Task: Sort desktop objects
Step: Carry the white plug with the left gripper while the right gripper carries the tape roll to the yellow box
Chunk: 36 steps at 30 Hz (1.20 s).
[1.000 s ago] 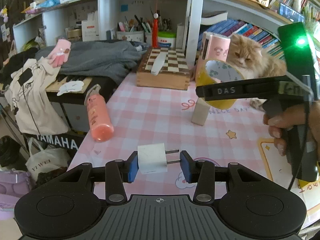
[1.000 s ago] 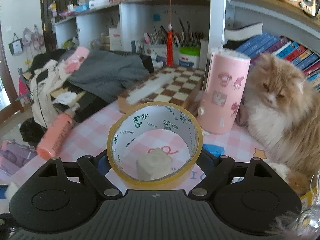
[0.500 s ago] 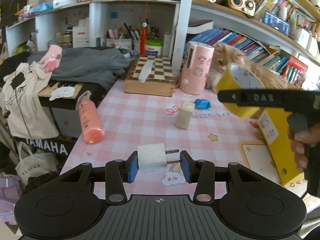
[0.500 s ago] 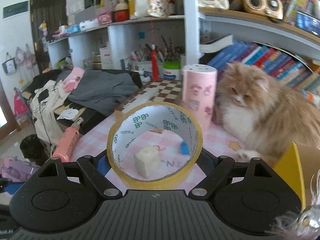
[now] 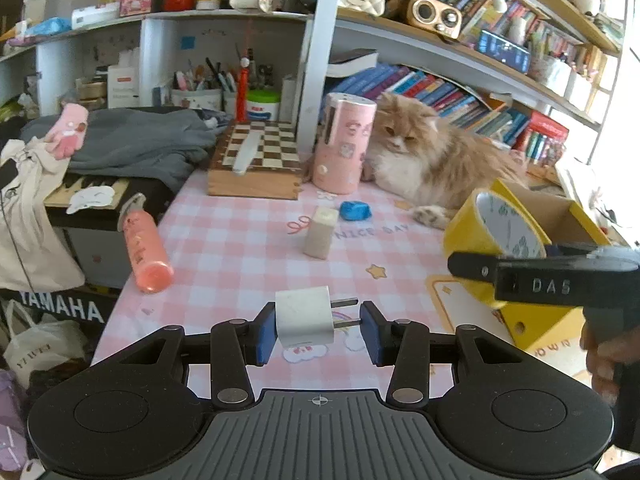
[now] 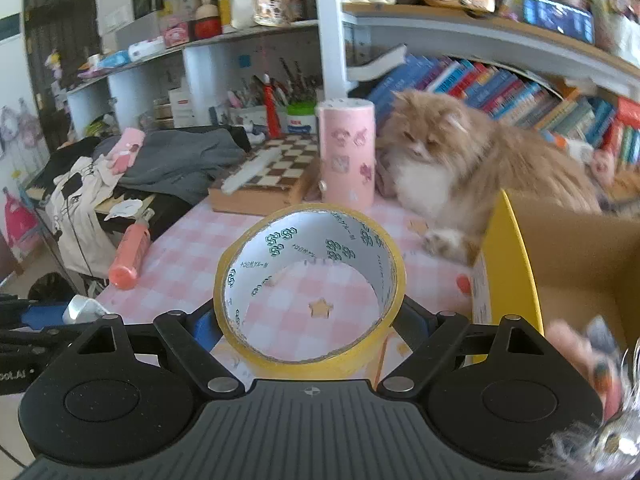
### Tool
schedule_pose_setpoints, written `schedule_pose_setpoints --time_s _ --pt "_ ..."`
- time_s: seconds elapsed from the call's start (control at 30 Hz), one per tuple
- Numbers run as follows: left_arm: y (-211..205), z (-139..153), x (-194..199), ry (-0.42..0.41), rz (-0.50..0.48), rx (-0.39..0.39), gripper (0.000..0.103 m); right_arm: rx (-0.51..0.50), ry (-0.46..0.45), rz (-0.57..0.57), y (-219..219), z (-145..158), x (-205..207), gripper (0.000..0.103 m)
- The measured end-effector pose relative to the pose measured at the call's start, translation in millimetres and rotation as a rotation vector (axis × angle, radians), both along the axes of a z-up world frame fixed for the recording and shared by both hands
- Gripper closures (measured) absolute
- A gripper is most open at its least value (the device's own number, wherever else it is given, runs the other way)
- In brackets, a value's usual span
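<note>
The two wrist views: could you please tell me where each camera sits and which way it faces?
Left wrist: on the left gripper, facing across the pink checked table toward the shelves; its jaws hold a white plug adapter; the right gripper and hand show at right.
Right wrist: on the right gripper, holding a yellow tape roll beside the yellow box.
Shared: cat, chessboard box, pink canister.

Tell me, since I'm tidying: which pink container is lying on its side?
The pink bottle near the table's left edge lies flat; the pink canister beside the cat stands upright.
</note>
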<state>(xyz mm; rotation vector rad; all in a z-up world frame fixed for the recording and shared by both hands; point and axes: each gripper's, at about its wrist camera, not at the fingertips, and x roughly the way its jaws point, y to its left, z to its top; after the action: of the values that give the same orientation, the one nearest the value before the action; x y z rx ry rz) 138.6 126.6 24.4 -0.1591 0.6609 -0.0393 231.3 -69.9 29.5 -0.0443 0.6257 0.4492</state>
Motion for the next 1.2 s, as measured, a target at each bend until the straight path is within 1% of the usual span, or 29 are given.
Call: schedule_pose_setpoints --time_s 0.3,0.7,0.93,1.2 --pt "-7 -3 -29 0.013 -0.082 -0.015 0.06 -0.023 0.038 -0.049 -2 -10 -49 0.019" --pt "-7 -10 -73 0.032 -0.137 -0.031 0.06 -0.043 0.061 -0.085 2 -16 -106 0.019" --pt "-4 -10 -85 0.031 -0.167 -0.035 0.06 -0.045 0.066 -0.118 1 -17 -132 0.019" --pt "-15 -11 -88 0.029 -0.26 -0.029 0.06 -0.04 0.079 -0.189 -8 -20 -154 0.019"
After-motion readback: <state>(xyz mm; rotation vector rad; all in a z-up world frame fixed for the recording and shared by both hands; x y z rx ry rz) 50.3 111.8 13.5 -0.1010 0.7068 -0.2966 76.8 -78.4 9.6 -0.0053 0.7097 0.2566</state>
